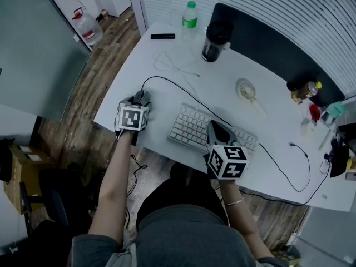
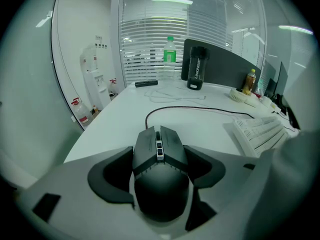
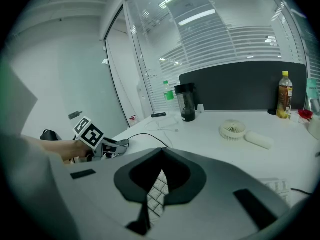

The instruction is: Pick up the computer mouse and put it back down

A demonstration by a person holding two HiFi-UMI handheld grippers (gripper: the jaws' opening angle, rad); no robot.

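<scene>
The black computer mouse (image 2: 160, 159) lies between the jaws of my left gripper (image 2: 160, 171), which is shut on its sides. Whether it rests on the white desk (image 2: 115, 129) or hangs just above it I cannot tell. In the head view the left gripper (image 1: 140, 100) and the mouse (image 1: 144, 97) are at the desk's near left edge. The mouse's black cable (image 1: 183, 88) runs right behind the white keyboard (image 1: 189, 125). My right gripper (image 1: 216, 131) hovers over the keyboard, shut and empty, its tips (image 3: 161, 151) touching.
At the back of the desk stand a black tumbler (image 1: 216, 40), a green-capped bottle (image 1: 189, 14) and a dark remote (image 1: 162, 36), before a black divider (image 1: 267, 43). A small white fan (image 1: 245, 89) and a loose white cable (image 1: 172, 65) lie mid-desk. Clutter fills the far right.
</scene>
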